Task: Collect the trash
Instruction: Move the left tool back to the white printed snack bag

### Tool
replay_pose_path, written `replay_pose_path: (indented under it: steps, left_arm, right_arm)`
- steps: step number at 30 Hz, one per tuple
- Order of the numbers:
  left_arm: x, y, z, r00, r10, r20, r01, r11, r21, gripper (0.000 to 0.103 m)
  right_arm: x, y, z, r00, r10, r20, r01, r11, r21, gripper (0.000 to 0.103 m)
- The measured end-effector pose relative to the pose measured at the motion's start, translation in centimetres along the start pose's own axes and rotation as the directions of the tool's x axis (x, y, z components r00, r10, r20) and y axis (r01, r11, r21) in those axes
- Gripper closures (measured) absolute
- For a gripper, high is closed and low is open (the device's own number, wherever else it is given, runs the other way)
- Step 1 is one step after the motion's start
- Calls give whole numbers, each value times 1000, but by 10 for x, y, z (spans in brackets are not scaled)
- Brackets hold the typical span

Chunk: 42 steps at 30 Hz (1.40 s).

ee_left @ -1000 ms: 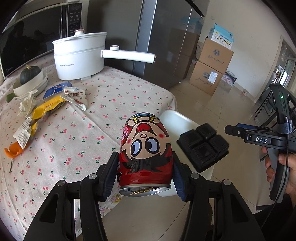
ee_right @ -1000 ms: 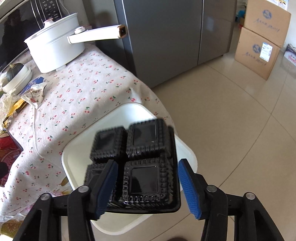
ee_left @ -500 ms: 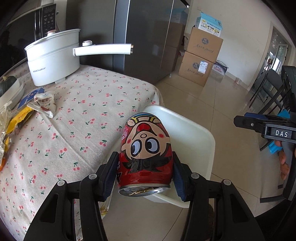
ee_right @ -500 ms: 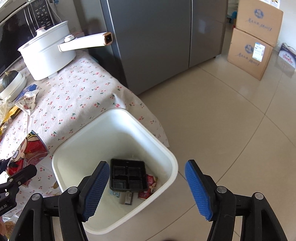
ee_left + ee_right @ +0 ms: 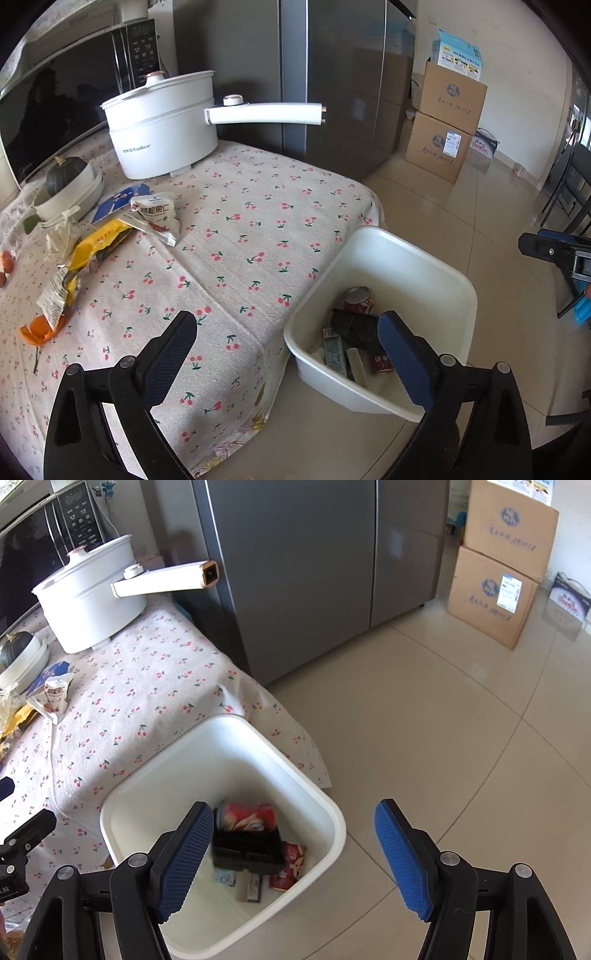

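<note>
1. Cherry-print tablecloth (image 5: 236,236) covers the table; a white bin (image 5: 332,823) stands on the floor against its corner — handy for drops.
2. Left gripper (image 5: 288,354) is opening, nothing between its jaws; the red can (image 5: 245,816) lies in the bin on a black tray (image 5: 245,851).
3. Right gripper (image 5: 293,856) also opening, empty (above the bin).
4. Wrappers (image 5: 92,243) remain on the cloth — likely next.

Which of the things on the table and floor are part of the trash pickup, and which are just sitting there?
Trash job:
white bin
red can and black tray, both in the bin
yellow wrapper
white snack packet
orange peel

Just lying about:
white pot
pumpkin
cardboard boxes
</note>
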<state>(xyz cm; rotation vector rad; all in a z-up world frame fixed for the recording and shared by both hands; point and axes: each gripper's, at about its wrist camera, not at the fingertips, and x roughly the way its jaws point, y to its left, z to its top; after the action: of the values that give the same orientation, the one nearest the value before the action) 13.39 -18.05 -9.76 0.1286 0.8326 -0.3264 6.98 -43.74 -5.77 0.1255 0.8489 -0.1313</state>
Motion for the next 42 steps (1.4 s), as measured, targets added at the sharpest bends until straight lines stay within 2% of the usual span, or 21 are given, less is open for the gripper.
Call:
replay_pose_path:
  steps: [9,21,28,37,42]
  left_arm:
    - [-34,52,3,997,73,22,-70,992,-107,3]
    - [-71,113,-1,985,168,46,-156,968,-196,1]
    - [-88,140,1,975,212,67,-191,954,-231,0]
    - [-99,178,5,961,264,84,-236,939,-249,0]
    - [-97,207,8,955,286,83,-258,934,-248,0]
  right_arm:
    - [-22,41,21,994,49,97,-48,999,-17,15]
    - [-26,112,37,985,103,141,-87,990,-114,1]
    - [-26,156,43,979,109,174,-74,978,-196,1]
    - [-22,208,48,965,167,204,-111,959,-259,1]
    - [-7,234,52,965,181,191,-125,954,-271,1]
